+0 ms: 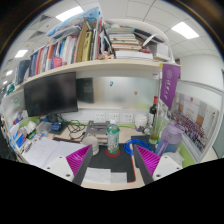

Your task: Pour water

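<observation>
A clear bottle with a pale green label (pixel 113 136) stands upright on a red coaster on the desk, just ahead of my fingers and about midway between them. A blue curved rim, maybe a cup (pixel 136 145), sits to its right near my right finger; I cannot tell what it is. My gripper (pixel 112 160) is open and empty, its magenta pads (pixel 78 158) spread wide, well short of the bottle. A dark mat (pixel 105 160) with a white sheet of paper (pixel 108 176) lies between the fingers.
A black monitor (pixel 50 95) stands at the left. A shelf of books (pixel 95 45) runs above the desk. A lavender container (pixel 171 138) and a purple banner (pixel 170 85) are at the right. Clutter covers the desk behind the bottle.
</observation>
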Tool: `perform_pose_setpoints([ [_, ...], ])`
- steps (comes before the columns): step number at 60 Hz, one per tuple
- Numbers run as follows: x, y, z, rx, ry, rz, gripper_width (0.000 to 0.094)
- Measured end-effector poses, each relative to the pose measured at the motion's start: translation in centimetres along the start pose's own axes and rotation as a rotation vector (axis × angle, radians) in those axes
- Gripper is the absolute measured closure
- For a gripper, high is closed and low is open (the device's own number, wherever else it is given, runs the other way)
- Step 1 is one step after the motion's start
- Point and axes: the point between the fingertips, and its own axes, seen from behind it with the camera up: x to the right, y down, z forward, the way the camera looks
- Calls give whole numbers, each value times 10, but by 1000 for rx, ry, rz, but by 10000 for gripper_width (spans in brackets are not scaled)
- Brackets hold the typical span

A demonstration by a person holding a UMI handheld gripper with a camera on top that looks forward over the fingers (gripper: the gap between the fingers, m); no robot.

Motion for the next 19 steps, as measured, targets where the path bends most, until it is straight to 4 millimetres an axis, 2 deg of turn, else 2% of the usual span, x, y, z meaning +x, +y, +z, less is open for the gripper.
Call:
perform_pose_setpoints([
  [10,6,3,-7,1,-56,-7,80],
  [19,8,7,-5,2,-92,-8,78],
])
